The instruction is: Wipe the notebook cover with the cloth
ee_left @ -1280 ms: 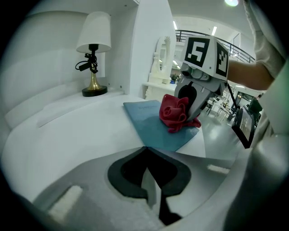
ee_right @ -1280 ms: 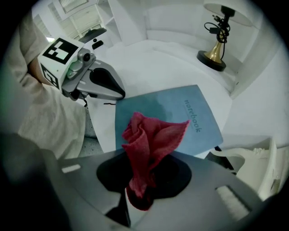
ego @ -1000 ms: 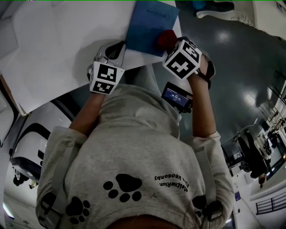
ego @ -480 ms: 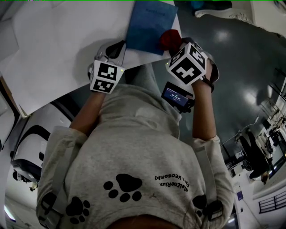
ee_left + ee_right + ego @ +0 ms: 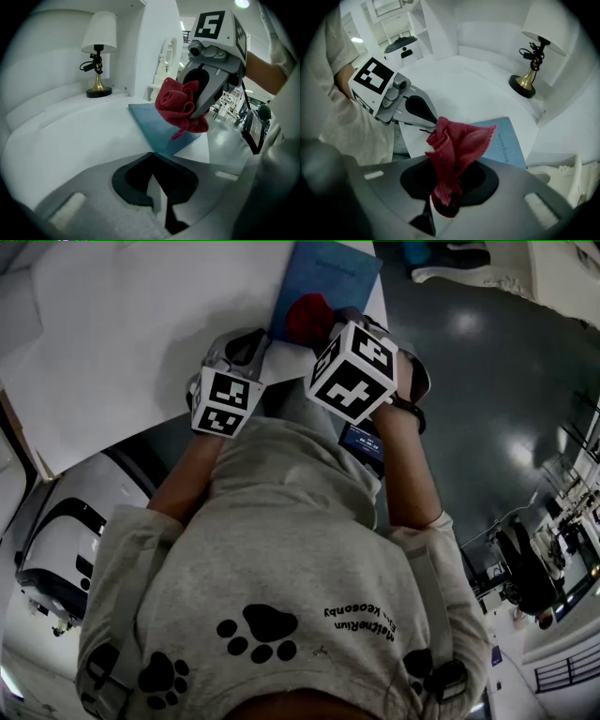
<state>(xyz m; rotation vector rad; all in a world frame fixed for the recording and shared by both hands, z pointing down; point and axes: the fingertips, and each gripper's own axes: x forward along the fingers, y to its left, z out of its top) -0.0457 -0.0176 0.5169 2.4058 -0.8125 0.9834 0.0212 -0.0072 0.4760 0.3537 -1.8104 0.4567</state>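
As right gripper clamps cloth (red), notebook beneath, possibly touching.

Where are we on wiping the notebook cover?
Done: the cloth is picked up, clamped in the right tool. In hand: it hangs over the near end of the blue notebook; contact is unclear. The left tool is shut and empty by the notebook's near corner. Left: the wiping strokes across the cover.
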